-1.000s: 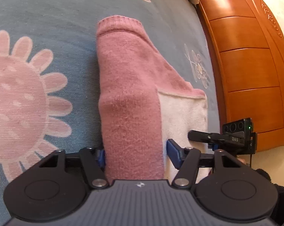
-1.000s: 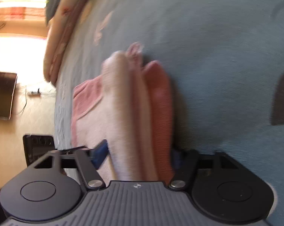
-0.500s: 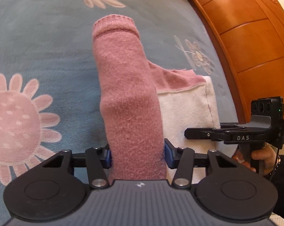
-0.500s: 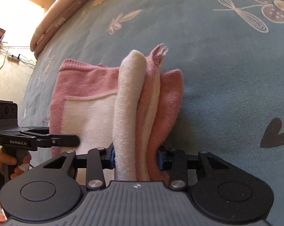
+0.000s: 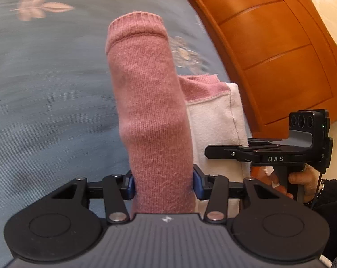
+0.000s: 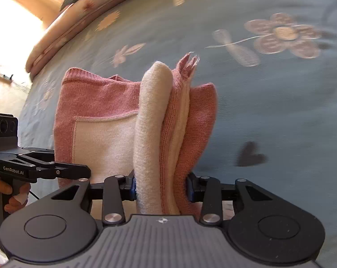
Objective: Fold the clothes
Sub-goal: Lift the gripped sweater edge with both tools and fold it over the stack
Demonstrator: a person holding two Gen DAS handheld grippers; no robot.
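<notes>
The left gripper (image 5: 163, 184) and right gripper (image 6: 161, 187) are each clamping a folded edge of the pink-and-white sweater (image 6: 101, 120) above the blue bedspread (image 6: 269, 102).

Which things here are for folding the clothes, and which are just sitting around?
For the job:
pink and white sweater
left gripper, shut on it
right gripper, shut on it

Just around:
blue flowered bedspread
wooden headboard
pillows
</notes>
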